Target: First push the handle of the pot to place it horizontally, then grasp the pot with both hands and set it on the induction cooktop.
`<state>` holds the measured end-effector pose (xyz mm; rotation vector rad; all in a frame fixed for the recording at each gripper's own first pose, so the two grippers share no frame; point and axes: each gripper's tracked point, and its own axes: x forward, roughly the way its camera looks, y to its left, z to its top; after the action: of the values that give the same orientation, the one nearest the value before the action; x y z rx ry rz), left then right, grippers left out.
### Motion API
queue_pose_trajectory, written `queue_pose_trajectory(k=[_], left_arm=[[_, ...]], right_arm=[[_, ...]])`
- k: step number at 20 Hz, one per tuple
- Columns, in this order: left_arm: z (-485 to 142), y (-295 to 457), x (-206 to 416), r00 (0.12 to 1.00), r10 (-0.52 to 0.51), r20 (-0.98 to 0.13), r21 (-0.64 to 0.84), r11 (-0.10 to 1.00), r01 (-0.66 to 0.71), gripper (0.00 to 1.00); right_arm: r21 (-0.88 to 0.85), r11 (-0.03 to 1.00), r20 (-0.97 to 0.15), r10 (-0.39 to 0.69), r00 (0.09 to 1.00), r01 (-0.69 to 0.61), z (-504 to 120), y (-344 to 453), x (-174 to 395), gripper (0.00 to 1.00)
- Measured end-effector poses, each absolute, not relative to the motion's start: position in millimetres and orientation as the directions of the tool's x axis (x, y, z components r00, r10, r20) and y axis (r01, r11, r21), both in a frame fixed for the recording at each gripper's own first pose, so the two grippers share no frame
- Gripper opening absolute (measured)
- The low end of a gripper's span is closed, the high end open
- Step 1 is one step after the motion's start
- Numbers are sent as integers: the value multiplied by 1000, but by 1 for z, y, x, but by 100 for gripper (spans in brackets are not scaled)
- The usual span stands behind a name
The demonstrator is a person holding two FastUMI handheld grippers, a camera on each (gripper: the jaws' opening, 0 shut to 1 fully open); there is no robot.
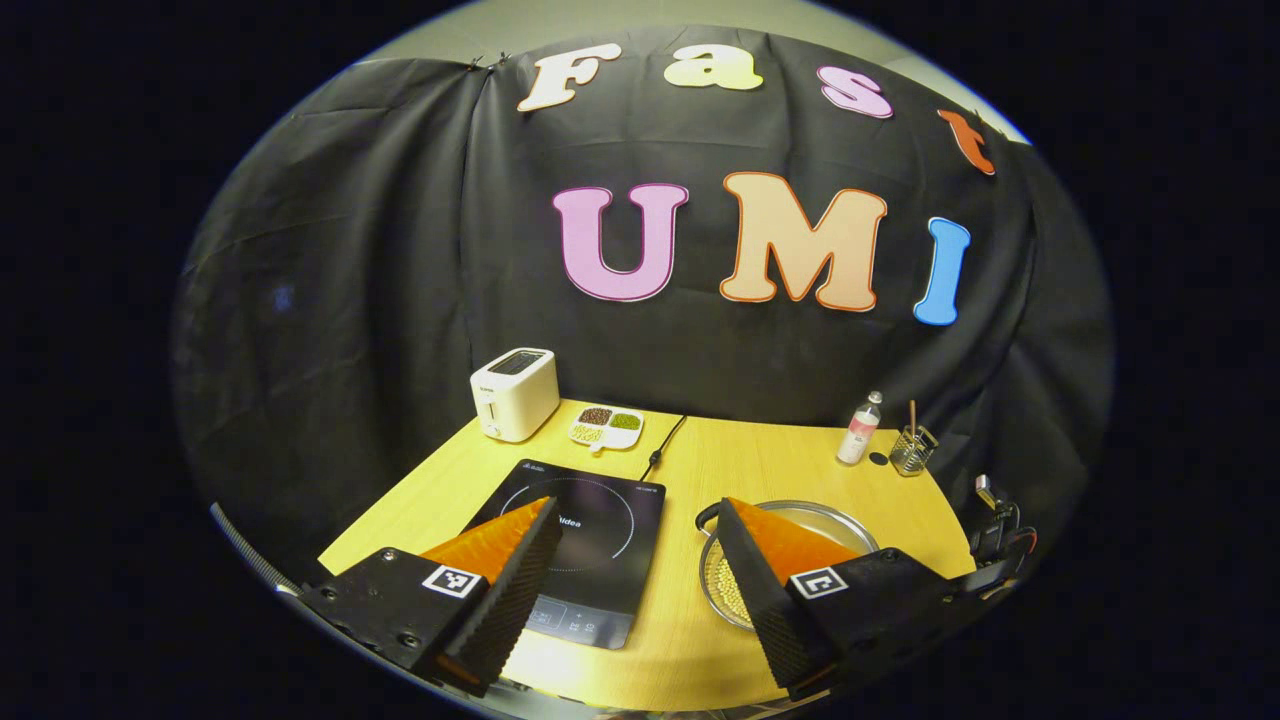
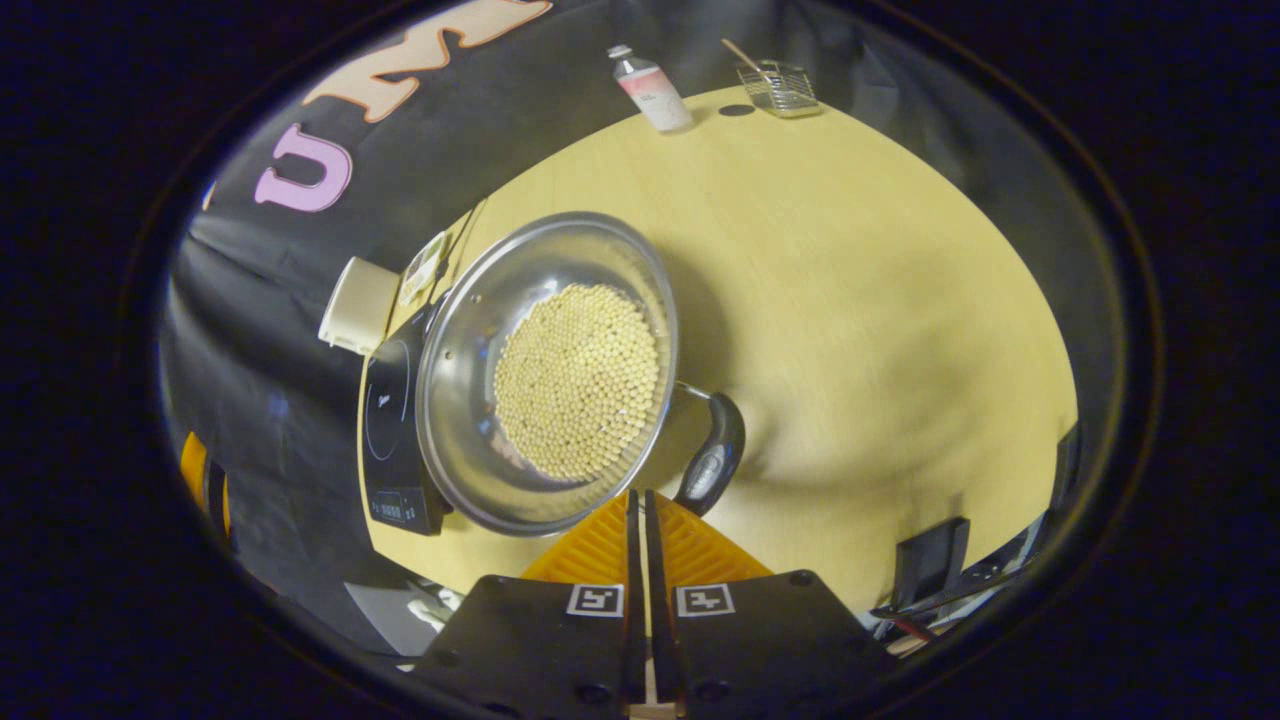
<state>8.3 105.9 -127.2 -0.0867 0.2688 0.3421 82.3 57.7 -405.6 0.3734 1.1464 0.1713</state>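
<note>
Orange fingers of the right gripper (image 2: pixel 640 500) lie pressed together with nothing between them, tips just beside the pot (image 2: pixel 548 370) rim and close to the pot's black handle (image 2: pixel 712 455); contact with either cannot be confirmed. That handle sits at the near rim and runs slantwise alongside it. The pot, holding pale round beans, rests on the wooden table (image 2: pixel 860 300), directly beside the induction cooktop (image 1: pixel 590 550) and not on it.

Left gripper (image 1: pixel 640 515) hangs above the table with its fingers wide apart and empty, the cooktop behind one finger and the pot behind the other.

Judged status: the handle push appears to be in hand or about to start; the two-handed grasp and the transfer to the cooktop remain outstanding.

Clearances: bare tabletop extends past the pot on the side away from the cooktop. A toaster (image 1: pixel 514 393) and a small divided dish (image 1: pixel 606 428) stand beyond the cooktop; a bottle (image 1: pixel 859 428) and wire basket (image 1: pixel 912 450) stand well beyond the pot. The cooktop's near edge lies close to the table's front edge.
</note>
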Motion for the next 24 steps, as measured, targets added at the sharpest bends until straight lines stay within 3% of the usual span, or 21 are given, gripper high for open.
queue_pose_trajectory(k=[1,2,3,4,11,14,15,16,24], left_arm=[[-128,107,9,905,322,-279,-39,938,-345,96],[-129,107,10,903,324,-282,-39,937,-348,96],[-131,107,11,901,327,-285,-38,936,-351,93],[-132,107,13,898,329,-291,-37,934,-355,96],[-149,112,18,875,345,-339,-33,926,-377,96],[-155,117,18,864,353,-358,-33,920,-390,97],[-157,119,16,860,359,-362,-29,918,-396,93],[-157,121,16,856,366,-365,-25,915,-402,96],[-172,127,14,827,406,-390,-19,894,-448,96]], right_arm=[[370,927,-855,315,412,59,-405,54,87,0],[364,929,-855,308,417,60,-404,50,91,5],[359,931,-855,302,421,61,-404,47,97,5],[355,933,-855,297,424,61,-403,44,101,5],[349,935,-849,288,442,60,-400,32,126,5],[339,940,-849,286,443,43,-399,30,134,5],[330,943,-849,283,447,30,-399,29,138,0],[321,947,-848,279,450,18,-398,27,143,5],[272,962,-852,255,457,-29,-402,21,165,6]])
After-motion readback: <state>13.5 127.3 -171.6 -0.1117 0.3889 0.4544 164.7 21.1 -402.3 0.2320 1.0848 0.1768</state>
